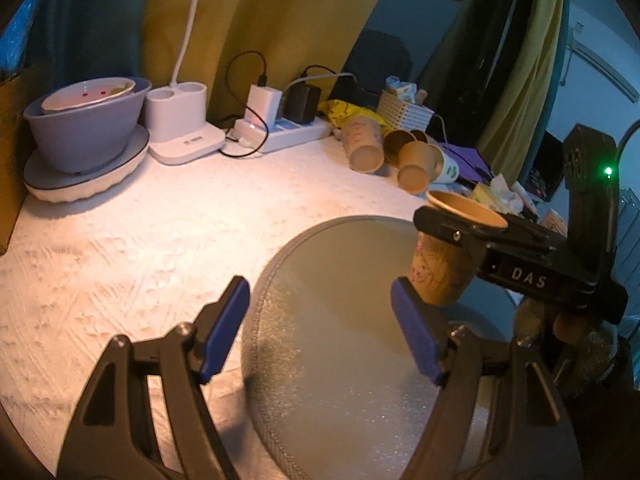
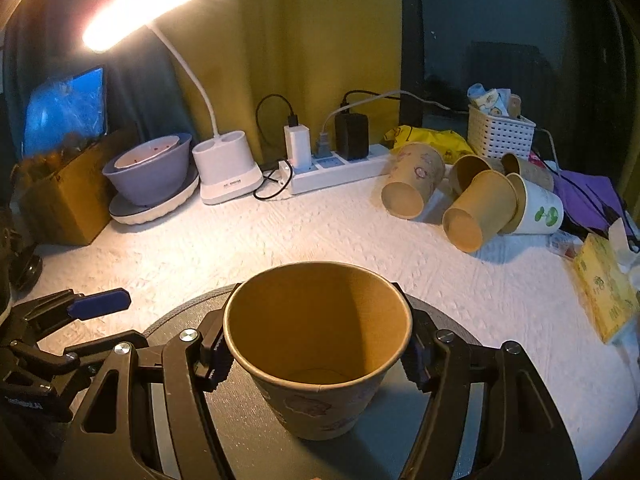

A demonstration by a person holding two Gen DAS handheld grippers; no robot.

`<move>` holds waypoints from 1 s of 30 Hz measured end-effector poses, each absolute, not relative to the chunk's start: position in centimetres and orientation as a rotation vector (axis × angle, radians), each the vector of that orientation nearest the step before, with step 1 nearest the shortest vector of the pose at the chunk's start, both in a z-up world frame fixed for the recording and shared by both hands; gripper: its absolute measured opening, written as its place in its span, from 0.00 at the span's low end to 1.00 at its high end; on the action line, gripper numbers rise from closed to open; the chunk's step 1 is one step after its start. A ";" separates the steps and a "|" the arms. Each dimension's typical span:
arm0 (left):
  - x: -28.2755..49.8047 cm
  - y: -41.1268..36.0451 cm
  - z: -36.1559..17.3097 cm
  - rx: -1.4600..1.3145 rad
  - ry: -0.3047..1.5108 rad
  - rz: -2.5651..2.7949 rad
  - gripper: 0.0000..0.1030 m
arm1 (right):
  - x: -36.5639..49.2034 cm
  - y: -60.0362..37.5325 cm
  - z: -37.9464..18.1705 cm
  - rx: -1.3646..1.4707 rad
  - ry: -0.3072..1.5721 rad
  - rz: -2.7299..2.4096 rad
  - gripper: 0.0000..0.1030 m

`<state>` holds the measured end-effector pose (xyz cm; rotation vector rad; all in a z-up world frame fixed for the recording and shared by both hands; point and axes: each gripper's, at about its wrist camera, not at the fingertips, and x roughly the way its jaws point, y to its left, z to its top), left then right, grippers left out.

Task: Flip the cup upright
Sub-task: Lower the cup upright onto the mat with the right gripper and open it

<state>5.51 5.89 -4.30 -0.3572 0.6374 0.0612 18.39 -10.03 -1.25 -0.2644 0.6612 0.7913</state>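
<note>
Left gripper (image 1: pixel 320 324): my left fingers stand wide apart and empty, hanging over the round grey mat (image 1: pixel 340 360); nothing lies between them.
Paper cup (image 2: pixel 318 344): it sits between my right fingers, mouth up, base low over the mat; seen from the left wrist it is just beyond my left gripper's right-hand pad.
Right gripper (image 2: pixel 318 354): both fingers are pressed against the cup wall just under the rim, clamping it.
Step in hand: I judge the flip itself is done and I am at the set-down.
Next move: I would lower until the base sits flat on the mat, then spread the right fingers evenly so neither drags the thin wall sideways.
Beyond the fingertips: spare paper cups (image 2: pixel 464 210) lie on their sides ahead and to the right, well apart from my grip.
Hard to tell: the cup's base is hidden behind its own wall, so I cannot tell whether it already touches the mat; the mat's near edge is cut off by the gripper frames.
</note>
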 end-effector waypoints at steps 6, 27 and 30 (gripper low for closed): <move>5.2 5.2 -4.1 -0.331 0.624 0.065 0.72 | 18.2 -10.3 -1.9 -0.273 0.696 0.785 0.72; 4.4 2.6 -2.9 -0.210 0.558 0.032 0.72 | 14.4 -13.8 -1.0 -0.281 0.711 0.748 0.75; 4.3 2.3 -2.9 -0.199 0.554 0.016 0.72 | 13.8 -14.7 -0.8 -0.277 0.712 0.736 0.75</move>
